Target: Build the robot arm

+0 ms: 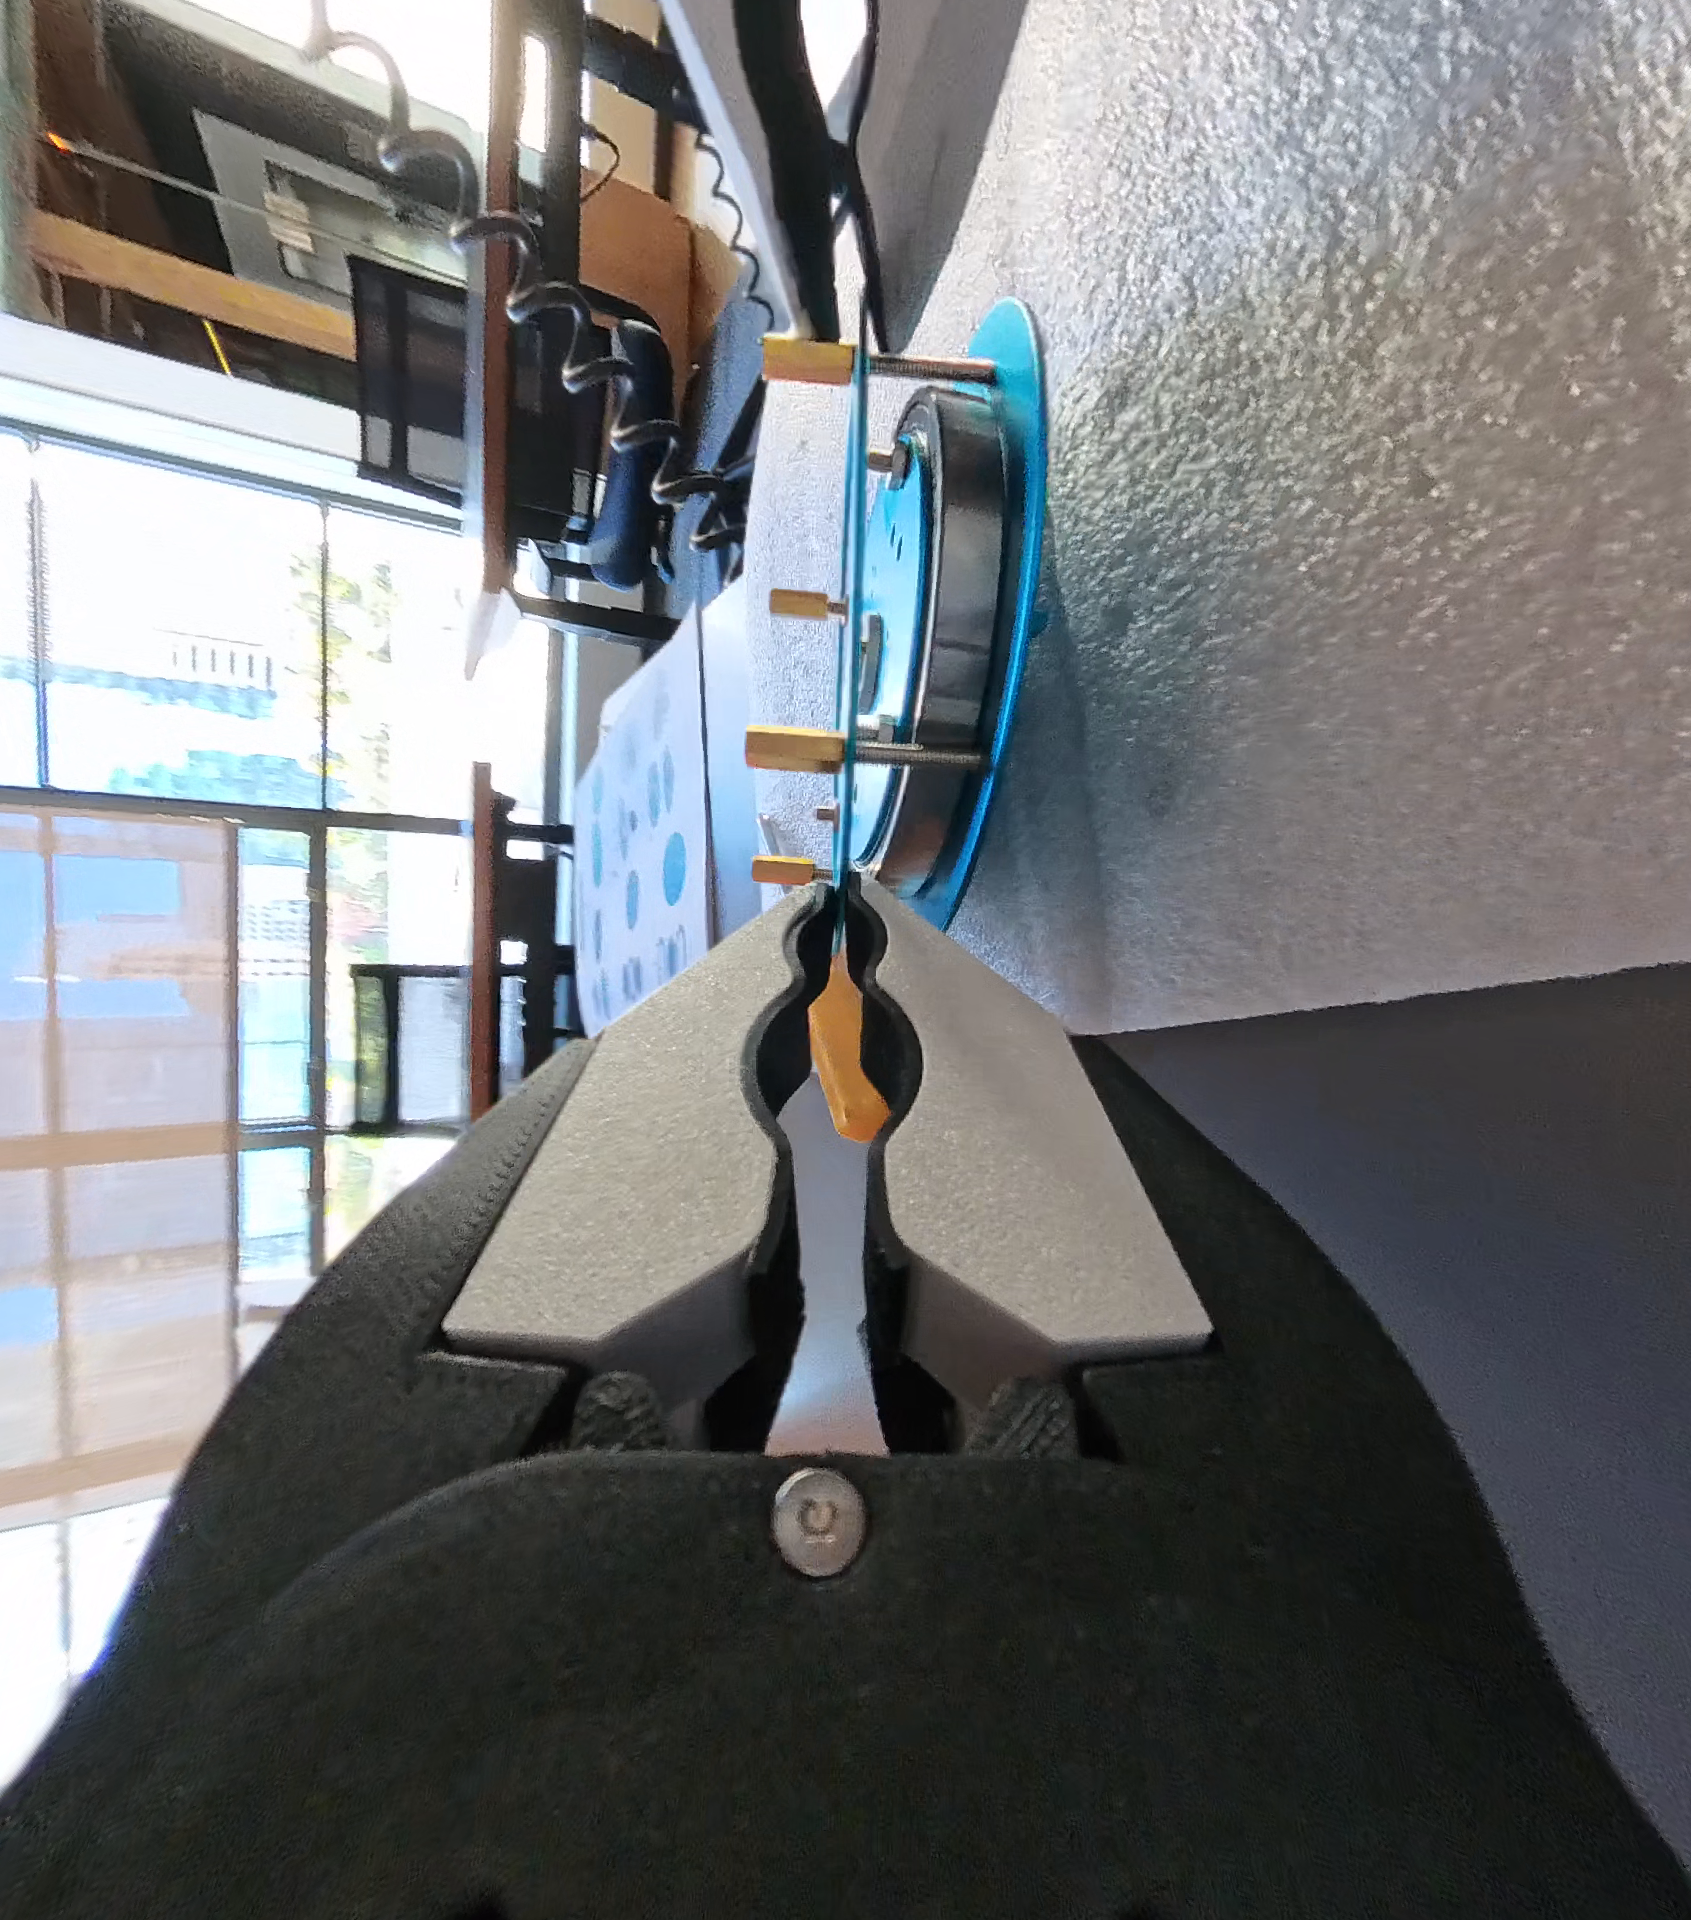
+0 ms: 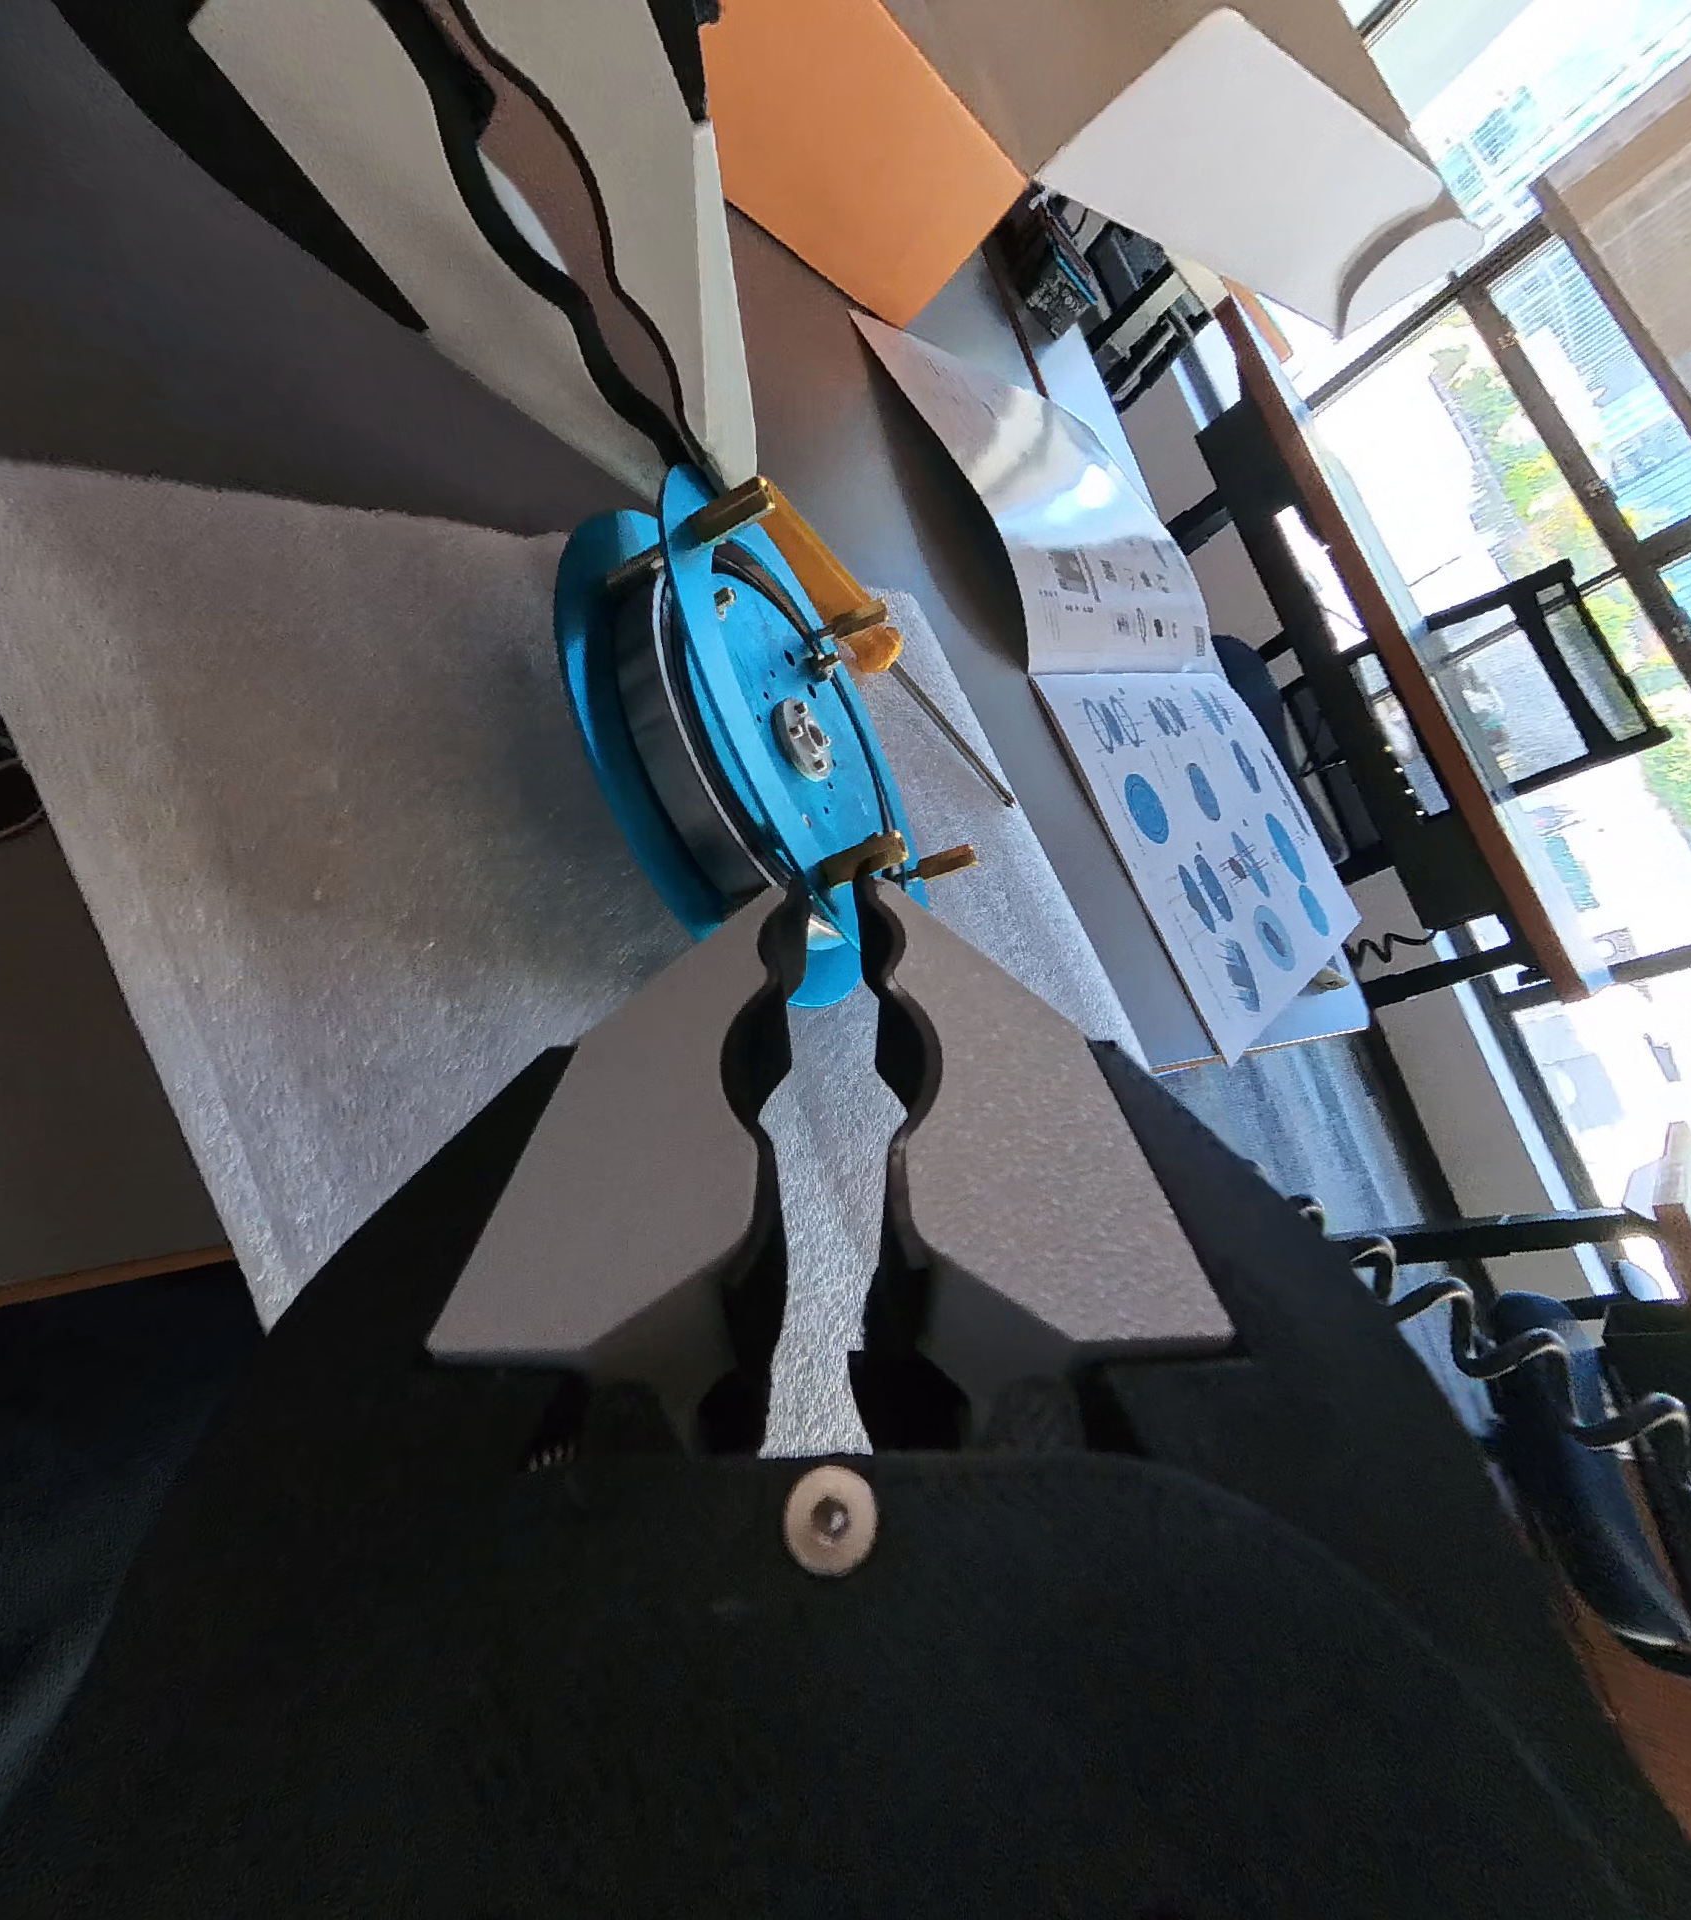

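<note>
The upper blue disc [image 1: 856, 582] was clamped at opposite rims by the left gripper [image 1: 843, 904] and the right gripper [image 2: 825, 914].

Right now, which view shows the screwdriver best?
Right wrist view: the screwdriver shows nearly whole there, amber handle and thin metal shaft lying on the foam sheet behind the blue disc assembly. The left wrist view catches only part of its amber handle, behind the left tool's fingertips.

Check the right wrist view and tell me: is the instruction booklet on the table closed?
No: the instruction booklet lies open on the table beyond the blue disc assembly, with its illustrated pages facing up and one leaf curling upward.
</note>
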{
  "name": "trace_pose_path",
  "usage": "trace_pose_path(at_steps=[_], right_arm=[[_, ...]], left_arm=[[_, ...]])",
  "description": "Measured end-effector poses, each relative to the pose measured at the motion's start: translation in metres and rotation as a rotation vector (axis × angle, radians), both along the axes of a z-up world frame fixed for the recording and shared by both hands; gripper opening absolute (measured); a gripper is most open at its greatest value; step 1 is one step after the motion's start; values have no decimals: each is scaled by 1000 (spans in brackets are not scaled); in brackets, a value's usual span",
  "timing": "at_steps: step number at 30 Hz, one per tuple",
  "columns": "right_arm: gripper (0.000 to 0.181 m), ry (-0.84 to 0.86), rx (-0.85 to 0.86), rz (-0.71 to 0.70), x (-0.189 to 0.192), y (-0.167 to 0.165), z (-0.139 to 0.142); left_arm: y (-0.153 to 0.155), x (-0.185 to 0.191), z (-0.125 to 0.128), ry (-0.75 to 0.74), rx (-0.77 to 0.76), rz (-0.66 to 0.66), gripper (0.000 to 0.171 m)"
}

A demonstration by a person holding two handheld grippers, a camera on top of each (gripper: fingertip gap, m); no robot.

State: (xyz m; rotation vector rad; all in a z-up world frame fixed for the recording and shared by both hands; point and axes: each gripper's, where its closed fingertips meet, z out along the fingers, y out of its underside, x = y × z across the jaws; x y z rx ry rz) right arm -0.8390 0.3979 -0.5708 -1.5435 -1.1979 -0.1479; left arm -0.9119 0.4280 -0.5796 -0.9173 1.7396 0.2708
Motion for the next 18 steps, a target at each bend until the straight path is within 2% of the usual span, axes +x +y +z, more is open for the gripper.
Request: trace_pose_path(at_steps=[8,18], right_arm=[[6,151,-115,53,8,24,15],[2,214,-178,22,14,39,29]], left_arm=[[19,6,15,-30,-238,71,0],[28,10,24,1,-307,117,0]])
